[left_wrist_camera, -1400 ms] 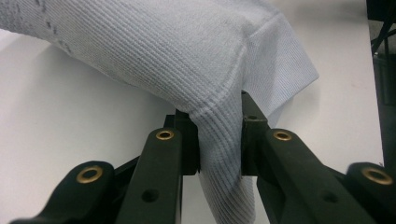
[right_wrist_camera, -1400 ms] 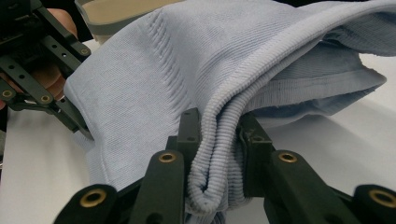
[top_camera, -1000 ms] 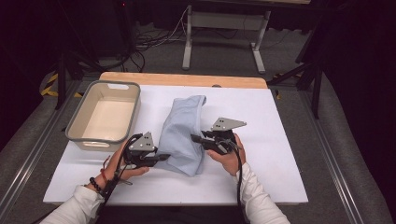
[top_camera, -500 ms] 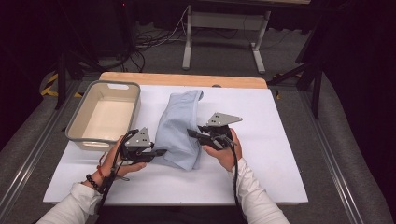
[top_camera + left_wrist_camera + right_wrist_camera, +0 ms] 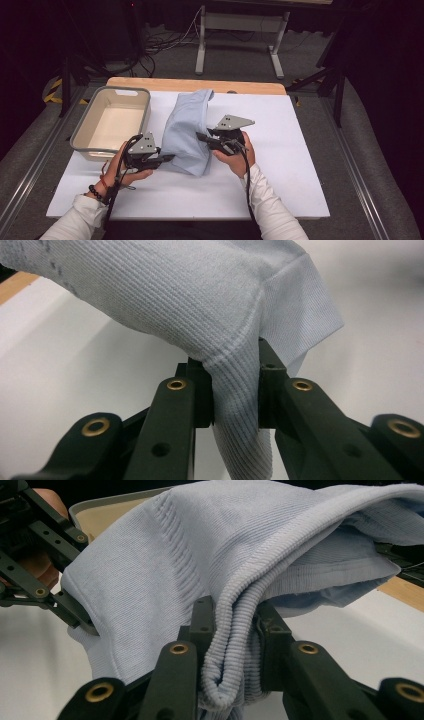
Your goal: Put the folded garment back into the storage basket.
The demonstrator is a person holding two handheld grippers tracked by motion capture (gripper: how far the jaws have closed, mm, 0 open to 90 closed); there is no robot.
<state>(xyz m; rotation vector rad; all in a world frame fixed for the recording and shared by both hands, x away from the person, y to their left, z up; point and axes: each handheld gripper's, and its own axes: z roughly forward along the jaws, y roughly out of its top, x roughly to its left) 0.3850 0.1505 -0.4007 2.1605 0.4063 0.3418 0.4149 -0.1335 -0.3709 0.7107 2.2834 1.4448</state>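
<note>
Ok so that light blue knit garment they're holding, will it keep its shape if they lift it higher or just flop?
Probably flop: the light blue garment sags between the left claw and right claw. It bunches into soft folds where the pads pinch it, so it likely has no stiffness. The ribbed knit looks grippy, so it seems unlikely to slip.

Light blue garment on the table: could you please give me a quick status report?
Left claw shut on garment edge. Right claw shut on a bunched fold. Garment partly lifted off white table. Tub at left, clear of the work.
</note>
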